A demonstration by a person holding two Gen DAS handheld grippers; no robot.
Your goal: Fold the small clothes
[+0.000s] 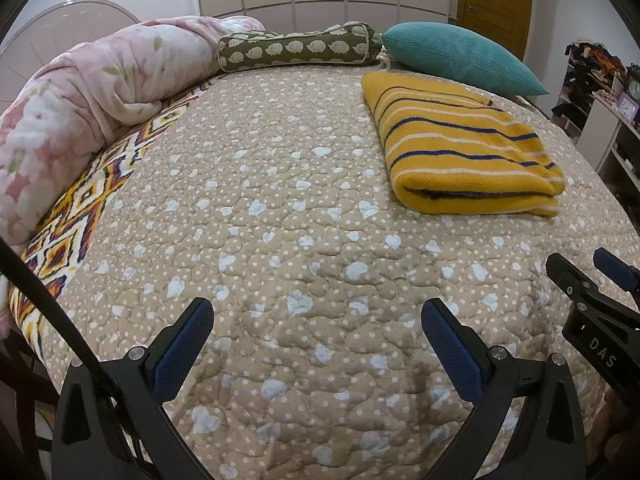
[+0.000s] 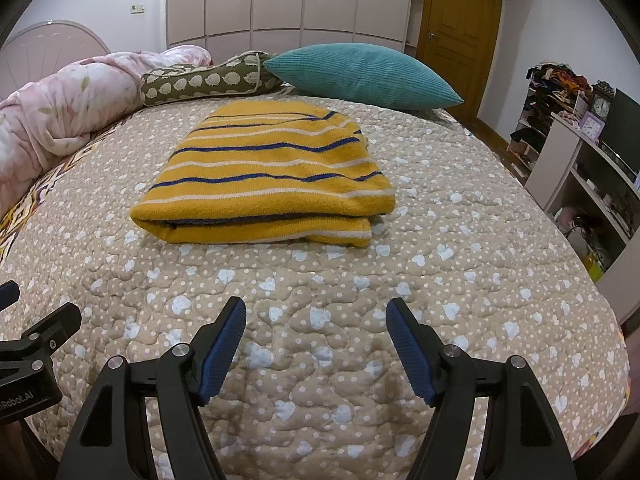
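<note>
Sweater (image 2: 264, 172) yellow, blue and white stripes, folded flat on bed (image 2: 460, 280). Left claw (image 1: 318, 334) spread, empty. Right claw (image 2: 316, 334) spread, empty.

Bare quilt (image 2: 320, 360) ahead of both tools; folded sweater (image 2: 264, 176) beyond, pillows behind it.

White letters "DAS" on the black body of the right tool (image 1: 592, 276) — seen in the left wrist view. White letters "nRobot.AI", cut off at the edge, on the black left tool (image 2: 24, 300) — seen in the right wrist view.
</note>
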